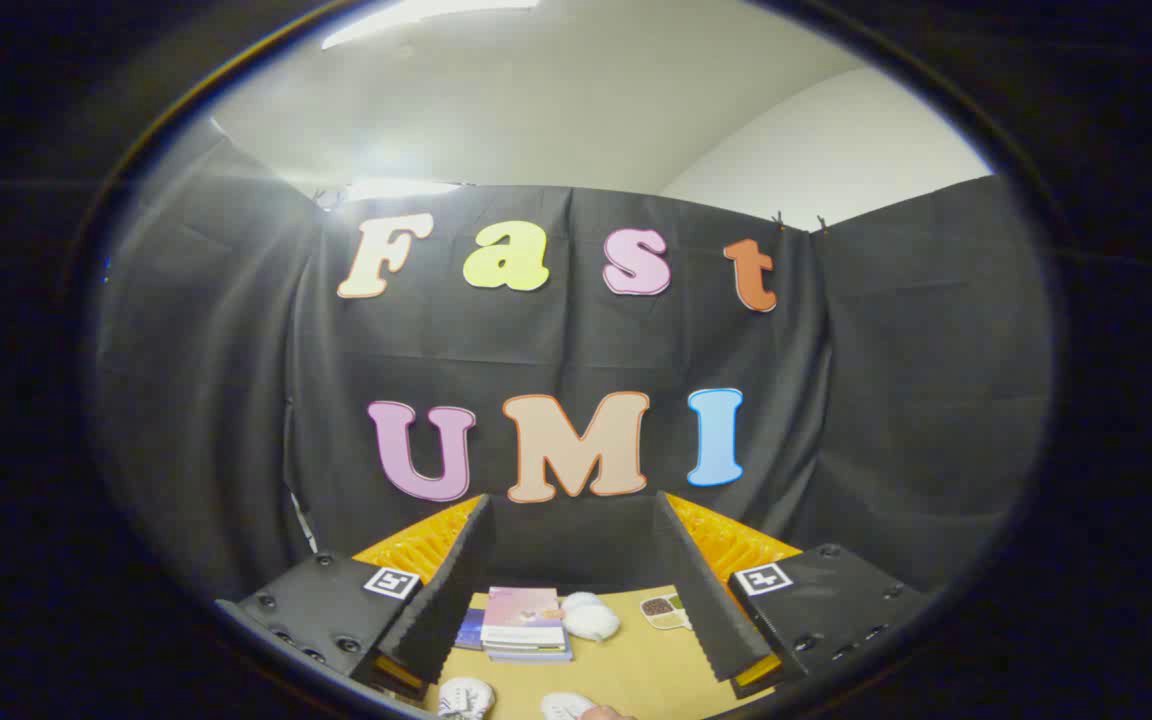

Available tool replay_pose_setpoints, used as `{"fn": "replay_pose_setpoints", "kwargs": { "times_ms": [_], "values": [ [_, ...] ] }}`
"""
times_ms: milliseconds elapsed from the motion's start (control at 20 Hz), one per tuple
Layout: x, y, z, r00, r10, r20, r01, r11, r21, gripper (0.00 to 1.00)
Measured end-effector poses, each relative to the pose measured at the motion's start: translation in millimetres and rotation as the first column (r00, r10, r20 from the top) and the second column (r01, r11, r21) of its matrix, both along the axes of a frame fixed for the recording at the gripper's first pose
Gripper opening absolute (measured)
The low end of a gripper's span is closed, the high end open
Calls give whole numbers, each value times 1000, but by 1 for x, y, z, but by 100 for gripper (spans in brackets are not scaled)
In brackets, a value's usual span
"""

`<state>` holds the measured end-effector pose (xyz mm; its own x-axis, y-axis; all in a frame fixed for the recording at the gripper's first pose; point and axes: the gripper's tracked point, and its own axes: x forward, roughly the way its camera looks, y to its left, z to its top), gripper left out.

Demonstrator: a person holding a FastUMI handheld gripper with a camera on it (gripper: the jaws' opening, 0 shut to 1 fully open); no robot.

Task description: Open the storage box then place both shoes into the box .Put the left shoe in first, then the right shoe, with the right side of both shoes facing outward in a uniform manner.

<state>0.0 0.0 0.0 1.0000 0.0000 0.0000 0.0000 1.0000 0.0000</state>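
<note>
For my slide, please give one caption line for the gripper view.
Open hand-held gripper raised above the table, stacked books between its fingers and two white shoes below.

Tan table (626,665), white shoes (464,697) w/ dark marks, pink-purple book stack (526,622), white round obj (589,619), black cloth wall (896,400).

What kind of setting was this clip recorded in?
Most likely a staged recording booth, not a real home. Black cloth walls in a tan table; a stack of books and white shoes lie on it like props. The claw is open and holds nothing.
</note>
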Motion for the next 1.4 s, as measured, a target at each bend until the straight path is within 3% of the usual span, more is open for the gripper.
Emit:
{"fn": "replay_pose_setpoints", "kwargs": {
  "times_ms": [700, 1000, 1200, 1400],
  "values": [
    [18, 61, -3, 994, 109, -9, -108, 991, 80, 98],
    [30, 101, -73, 966, 225, -125, -199, 960, 195, 98],
    [29, 127, -150, 922, 293, -252, -215, 931, 296, 95],
    [20, 159, -227, 848, 394, -354, -231, 877, 421, 95]
  ]
}}
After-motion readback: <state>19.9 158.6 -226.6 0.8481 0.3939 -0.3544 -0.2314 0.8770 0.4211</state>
